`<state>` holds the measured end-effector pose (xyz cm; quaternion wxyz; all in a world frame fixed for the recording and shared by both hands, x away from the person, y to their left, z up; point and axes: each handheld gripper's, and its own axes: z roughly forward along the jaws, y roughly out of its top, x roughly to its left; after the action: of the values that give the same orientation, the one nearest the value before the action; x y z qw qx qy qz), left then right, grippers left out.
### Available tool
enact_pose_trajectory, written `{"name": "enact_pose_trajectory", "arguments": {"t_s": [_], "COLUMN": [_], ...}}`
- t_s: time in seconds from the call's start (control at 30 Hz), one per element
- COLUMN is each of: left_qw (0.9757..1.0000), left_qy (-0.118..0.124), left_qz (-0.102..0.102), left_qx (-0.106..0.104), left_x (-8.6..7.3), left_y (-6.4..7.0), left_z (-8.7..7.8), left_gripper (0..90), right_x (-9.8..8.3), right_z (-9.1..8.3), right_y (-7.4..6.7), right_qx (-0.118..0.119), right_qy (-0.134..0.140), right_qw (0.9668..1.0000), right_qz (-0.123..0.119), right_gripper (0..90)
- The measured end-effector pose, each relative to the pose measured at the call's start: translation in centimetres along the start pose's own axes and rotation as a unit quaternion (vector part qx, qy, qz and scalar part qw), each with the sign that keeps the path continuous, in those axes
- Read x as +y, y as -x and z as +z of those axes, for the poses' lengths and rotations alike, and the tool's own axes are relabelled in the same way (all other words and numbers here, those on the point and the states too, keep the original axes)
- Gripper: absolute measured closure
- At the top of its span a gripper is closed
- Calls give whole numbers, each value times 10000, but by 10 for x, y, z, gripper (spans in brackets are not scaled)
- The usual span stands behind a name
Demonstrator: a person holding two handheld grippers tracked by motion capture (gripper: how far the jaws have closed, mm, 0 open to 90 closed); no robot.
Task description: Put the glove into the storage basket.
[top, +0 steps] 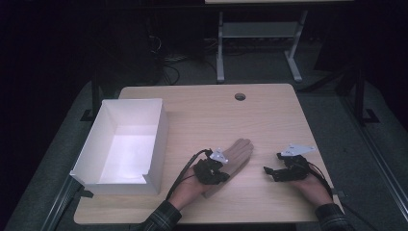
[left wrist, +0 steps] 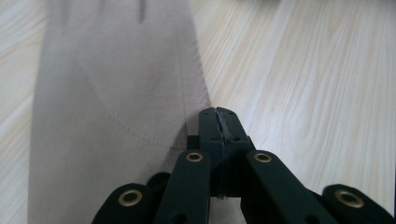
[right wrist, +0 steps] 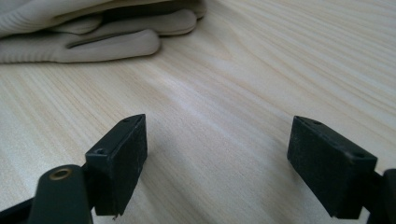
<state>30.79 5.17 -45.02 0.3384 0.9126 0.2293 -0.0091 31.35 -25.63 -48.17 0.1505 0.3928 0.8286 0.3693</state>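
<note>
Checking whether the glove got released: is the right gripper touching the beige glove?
Apart. The right gripper view shows the right gripper with its jaws wide open over bare table, and the beige glove lying well beyond them.
</note>
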Motion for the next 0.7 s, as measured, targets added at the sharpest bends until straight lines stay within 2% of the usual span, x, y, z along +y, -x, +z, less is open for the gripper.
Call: {"name": "enact_pose_trajectory", "arguments": {"t_s": [0.1,0.13,0.2,0.23,0.27,0.3,0.37,0.43,0.47,0.57,0.63,0.7], "left_qw": [10000,9999,9999,9996,9996,9991,9980,9980,9974,9975,9981,9983], "left_qy": [-13,94,109,243,243,319,466,425,429,447,283,247], "left_qz": [-4,-36,20,22,22,45,8,55,65,-3,-11,-77], "left_qx": [42,59,97,133,133,281,425,464,570,550,551,514], "left_x": [-4,-2,0,5,5,8,11,13,16,17,19,19], "left_y": [-4,-3,-4,-4,-4,-7,-11,-14,-19,-25,-32,-33], "left_z": [-7,-10,-13,-19,-19,-26,-31,-33,-34,-32,-21,-16], "left_gripper": [890,862,827,759,710,668,599,533,502,389,280,182], "right_x": [0,0,0,0,0,0,0,0,0,0,0,0], "right_z": [0,0,0,0,0,0,0,0,0,0,1,1], "right_y": [0,0,0,0,0,0,0,0,0,0,0,0], "right_qx": [0,1,3,5,5,5,5,1,-5,-6,-13,-13], "right_qy": [-1,-1,-4,-5,-3,-4,-3,-2,0,1,2,-1], "right_qw": [10000,10000,10000,10000,10000,10000,10000,10000,10000,10000,10000,10000], "right_qz": [0,-6,-7,-9,-11,-11,-13,-8,-9,-1,-3,-1], "right_gripper": [194,193,192,191,191,191,191,190,189,189,188,188]}}
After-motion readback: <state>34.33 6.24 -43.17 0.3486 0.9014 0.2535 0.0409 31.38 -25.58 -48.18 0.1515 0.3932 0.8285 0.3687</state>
